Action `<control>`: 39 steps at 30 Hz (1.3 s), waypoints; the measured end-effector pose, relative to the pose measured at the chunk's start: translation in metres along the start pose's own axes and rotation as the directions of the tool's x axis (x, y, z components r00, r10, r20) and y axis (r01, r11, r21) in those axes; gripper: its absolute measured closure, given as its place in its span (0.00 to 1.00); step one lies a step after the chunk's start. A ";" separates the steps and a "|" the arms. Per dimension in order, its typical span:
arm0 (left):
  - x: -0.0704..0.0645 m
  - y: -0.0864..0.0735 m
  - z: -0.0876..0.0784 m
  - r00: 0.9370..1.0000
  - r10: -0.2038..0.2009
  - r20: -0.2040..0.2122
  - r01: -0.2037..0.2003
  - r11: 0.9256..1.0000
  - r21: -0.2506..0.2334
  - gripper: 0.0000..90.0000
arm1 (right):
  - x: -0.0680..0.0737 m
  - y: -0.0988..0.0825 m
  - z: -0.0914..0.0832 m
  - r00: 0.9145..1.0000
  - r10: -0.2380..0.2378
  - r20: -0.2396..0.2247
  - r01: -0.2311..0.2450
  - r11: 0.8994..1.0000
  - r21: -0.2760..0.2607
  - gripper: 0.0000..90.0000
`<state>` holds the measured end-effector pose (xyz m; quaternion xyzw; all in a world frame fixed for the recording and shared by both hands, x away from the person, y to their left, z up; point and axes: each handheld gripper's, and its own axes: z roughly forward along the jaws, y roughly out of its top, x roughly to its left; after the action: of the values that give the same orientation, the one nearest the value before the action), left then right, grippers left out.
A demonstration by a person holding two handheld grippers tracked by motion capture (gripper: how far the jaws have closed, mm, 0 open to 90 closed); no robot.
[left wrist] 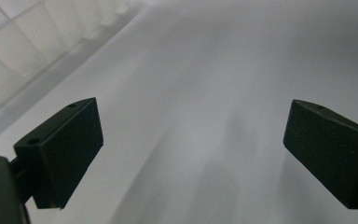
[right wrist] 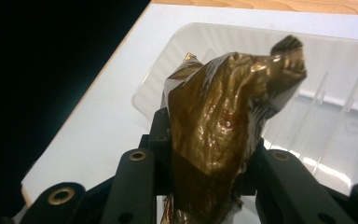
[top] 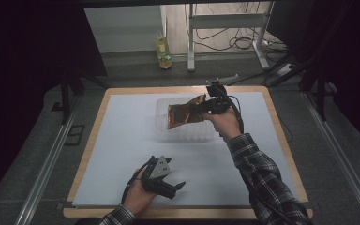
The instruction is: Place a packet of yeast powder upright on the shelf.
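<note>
1. The worktop is a wide wooden board with pale edges, covered by a smooth, matte, light grey sheet.
2. A clear plastic tray sits at the far middle of it, thin-walled and ribbed, with rounded corners; in the right gripper view its glossy ridges catch the light.
3. The crumpled wrapper is shiny gold-brown foil, creased and twisted to a peak, and hangs in the air over the tray.
4. The right gripper clamps the wrapper's lower end, its black fingers closed in tight on the foil.
5. The left gripper rests low near the front edge, well apart from the tray, its blocky matte fingers spread wide with bare sheet between them.
6. Beyond the worktop, on the floor, stand a yellowish bottle and metal frame legs with loose cables.
</note>
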<state>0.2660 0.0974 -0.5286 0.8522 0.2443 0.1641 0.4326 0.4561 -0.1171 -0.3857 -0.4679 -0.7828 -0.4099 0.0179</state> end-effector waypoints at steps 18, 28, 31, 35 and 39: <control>0.003 0.000 -0.002 1.000 0.002 -0.007 -0.002 1.000 -0.006 0.05 | 0.006 0.017 0.034 0.997 0.014 0.071 -0.017 0.999 0.037 0.75; 0.003 0.000 -0.002 1.000 0.005 -0.007 -0.005 1.000 -0.005 0.05 | 0.007 0.026 0.043 0.995 0.032 0.092 -0.034 0.999 0.023 0.75; 0.002 0.000 -0.002 1.000 0.008 -0.007 -0.008 1.000 -0.004 0.05 | 0.010 0.027 0.046 0.995 0.027 0.099 -0.029 0.999 0.018 0.75; 0.002 0.000 -0.001 1.000 0.009 -0.006 -0.009 1.000 -0.003 0.05 | 0.013 0.029 0.048 0.994 0.021 0.105 -0.023 1.000 0.016 0.75; 0.002 0.001 -0.001 1.000 0.010 -0.006 -0.010 1.000 -0.004 0.05 | 0.017 0.032 0.050 0.989 0.017 0.148 -0.022 0.999 0.028 0.76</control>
<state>0.2670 0.0987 -0.5274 0.8521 0.2410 0.1692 0.4326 0.4880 -0.0648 -0.3921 -0.5043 -0.7833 -0.3624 -0.0292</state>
